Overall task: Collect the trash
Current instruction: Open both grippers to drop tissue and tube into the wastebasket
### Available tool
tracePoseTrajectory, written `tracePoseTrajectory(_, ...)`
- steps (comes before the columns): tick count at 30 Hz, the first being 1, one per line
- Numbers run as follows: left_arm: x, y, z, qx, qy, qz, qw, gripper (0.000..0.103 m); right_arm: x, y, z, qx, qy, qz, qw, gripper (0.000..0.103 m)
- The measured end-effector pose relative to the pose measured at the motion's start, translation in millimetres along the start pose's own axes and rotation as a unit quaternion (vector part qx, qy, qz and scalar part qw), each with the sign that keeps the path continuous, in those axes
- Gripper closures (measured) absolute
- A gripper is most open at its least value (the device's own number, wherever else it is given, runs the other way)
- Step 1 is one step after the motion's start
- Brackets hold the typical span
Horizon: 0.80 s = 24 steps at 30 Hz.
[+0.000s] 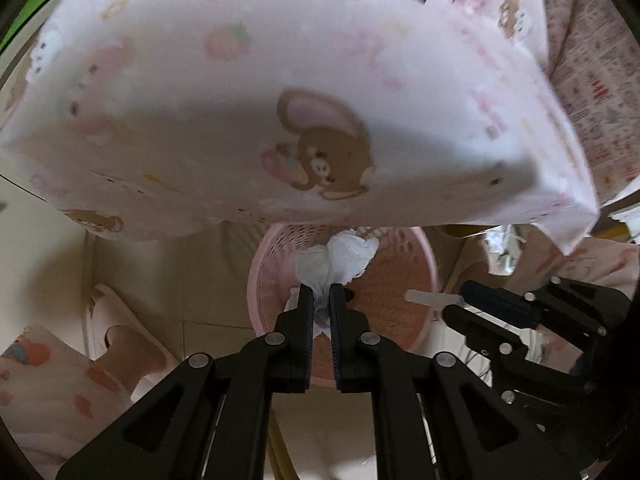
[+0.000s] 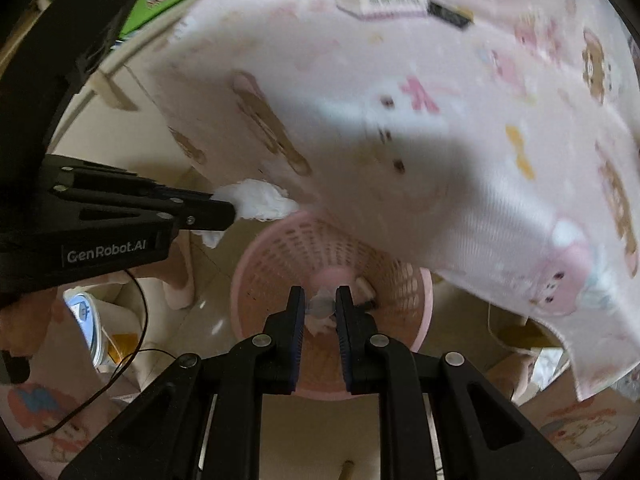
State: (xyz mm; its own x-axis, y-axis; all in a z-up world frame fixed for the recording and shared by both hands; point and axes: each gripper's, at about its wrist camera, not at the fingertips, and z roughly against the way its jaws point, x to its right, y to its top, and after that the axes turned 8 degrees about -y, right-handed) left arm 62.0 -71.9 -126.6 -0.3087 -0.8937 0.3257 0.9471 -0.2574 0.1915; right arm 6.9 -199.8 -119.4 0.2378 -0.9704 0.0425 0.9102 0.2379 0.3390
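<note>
My left gripper (image 1: 321, 294) is shut on a crumpled white tissue (image 1: 340, 260) and holds it above a round pink mesh basket (image 1: 400, 280) on the floor. In the right wrist view the left gripper (image 2: 228, 210) holds the tissue (image 2: 260, 200) above the basket's far left rim. My right gripper (image 2: 319, 300) is shut on a small clear plastic piece (image 2: 320, 304) over the basket (image 2: 264, 276). In the left wrist view the right gripper (image 1: 452, 300) holds that clear piece (image 1: 424, 298) at the basket's right side. Bits of trash lie inside the basket.
A pink cartoon-print cloth (image 1: 300, 100) hangs over a table edge just above the basket, also in the right wrist view (image 2: 440, 120). A pink slipper (image 1: 120, 328) lies on the tiled floor at left. A black cable (image 2: 132, 340) trails on the floor.
</note>
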Motion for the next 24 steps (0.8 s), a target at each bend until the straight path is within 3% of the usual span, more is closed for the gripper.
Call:
tracePoseTrajectory(5, 2.6, 2.9, -26.1, -0.032, 0.01, -0.002, 0.9994, 0.095, 3.5, -4.2, -27.6, -0.035, -0.015, -0.01, 0.999, 0.086)
tracePoseTrajectory(10, 4.6, 4.2, -48.6, -0.045, 0.057, -0.023, 0.9971, 0.095, 3.6, -4.0, -49.7, -0.059, -0.035, -0.005, 0.998, 0.086)
tracePoseTrajectory(17, 7.2, 0.8, -53.9, -0.054, 0.049, -0.025, 0.9971, 0.093, 4.1, -7.8, -67.1, -0.088, -0.025, -0.012, 0.996, 0.086)
tracePoseTrajectory(24, 2.6, 3.4, -49.3, -0.056, 0.024, 0.004, 0.9982, 0.073, 9.0, -9.5, -76.8, -0.115, -0.01, -0.033, 0.993, 0.084)
